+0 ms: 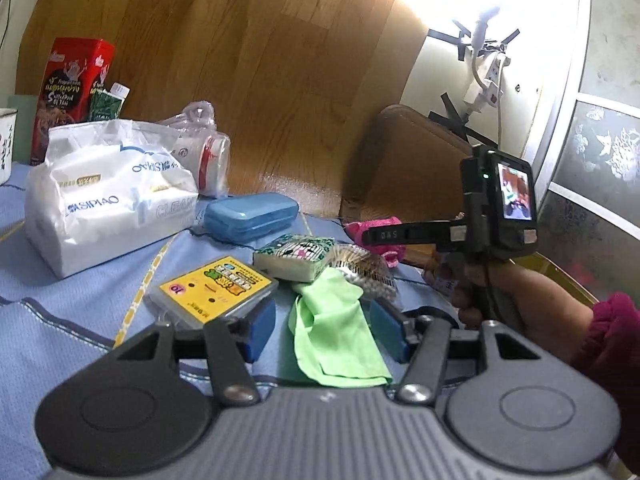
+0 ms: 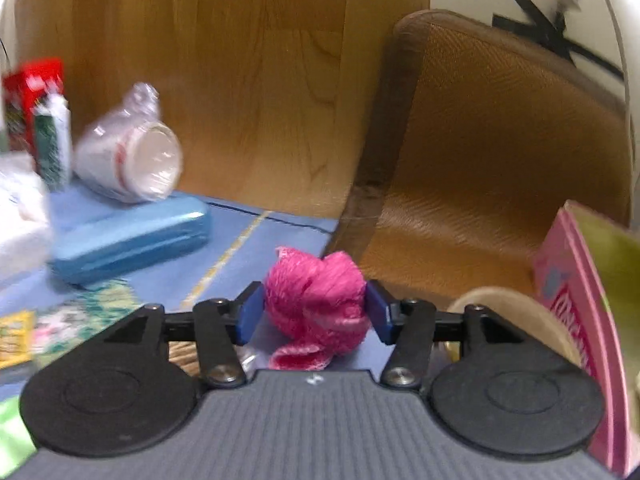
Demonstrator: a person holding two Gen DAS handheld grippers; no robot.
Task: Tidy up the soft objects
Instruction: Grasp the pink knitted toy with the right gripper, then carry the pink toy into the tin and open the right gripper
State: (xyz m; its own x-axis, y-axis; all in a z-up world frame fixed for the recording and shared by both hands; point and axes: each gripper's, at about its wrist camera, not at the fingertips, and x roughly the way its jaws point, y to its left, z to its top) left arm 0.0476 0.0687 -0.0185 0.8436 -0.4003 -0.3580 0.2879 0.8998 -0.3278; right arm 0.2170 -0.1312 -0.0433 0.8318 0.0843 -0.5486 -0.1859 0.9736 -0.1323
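Both hand-held grippers are in view; the left hand-held gripper (image 1: 322, 330) sits low in the left wrist view, its blue pads standing apart on either side of a light green cloth (image 1: 334, 328) that lies loose on the blue tabletop cover (image 1: 80, 292), neither pad pressing on it. In the right wrist view the right hand-held gripper (image 2: 314, 312) has a bunched pink cloth (image 2: 316, 304) between its blue pads, both pads touching the bundle's sides, at lower centre of the frame; blur there leaves how firmly it grips unclear. Just above the green cloth lie a patterned tissue pack (image 1: 294, 254) and a bag of cotton swabs (image 1: 366, 270); a yellow card pack (image 1: 214, 290) lies left of it; a blue case (image 1: 250, 216) and a white tissue bag (image 1: 108, 188) sit further toward the upper left.
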